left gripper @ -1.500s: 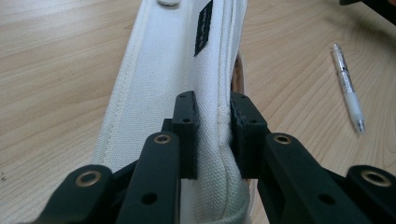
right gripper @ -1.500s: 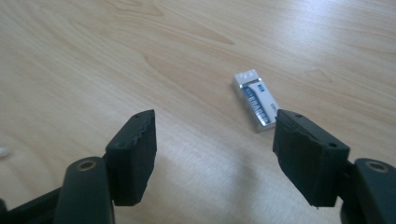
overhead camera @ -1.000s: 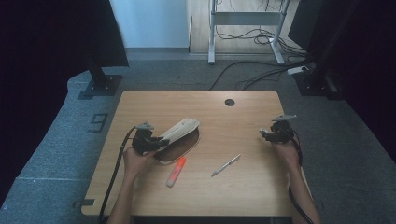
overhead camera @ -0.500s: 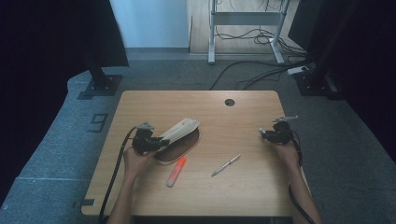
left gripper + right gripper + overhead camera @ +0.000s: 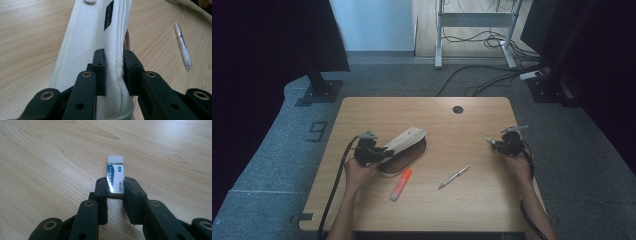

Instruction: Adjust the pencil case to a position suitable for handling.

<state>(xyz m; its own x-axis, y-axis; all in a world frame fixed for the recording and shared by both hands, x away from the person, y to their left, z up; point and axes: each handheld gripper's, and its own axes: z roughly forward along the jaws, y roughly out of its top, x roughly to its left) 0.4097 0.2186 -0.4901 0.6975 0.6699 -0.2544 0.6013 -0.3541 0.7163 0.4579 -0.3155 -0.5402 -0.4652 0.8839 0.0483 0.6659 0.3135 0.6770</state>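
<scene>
White canvas pencil case stays pinched in the left gripper fingers on the table, while the right gripper fingers, just closing, clamp the eraser; orange marker and pen still lie loose.

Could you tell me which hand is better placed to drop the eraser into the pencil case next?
Right, probably: the right gripper has just been closing on the eraser, while the left gripper is clamped on the pencil case rim.
</scene>
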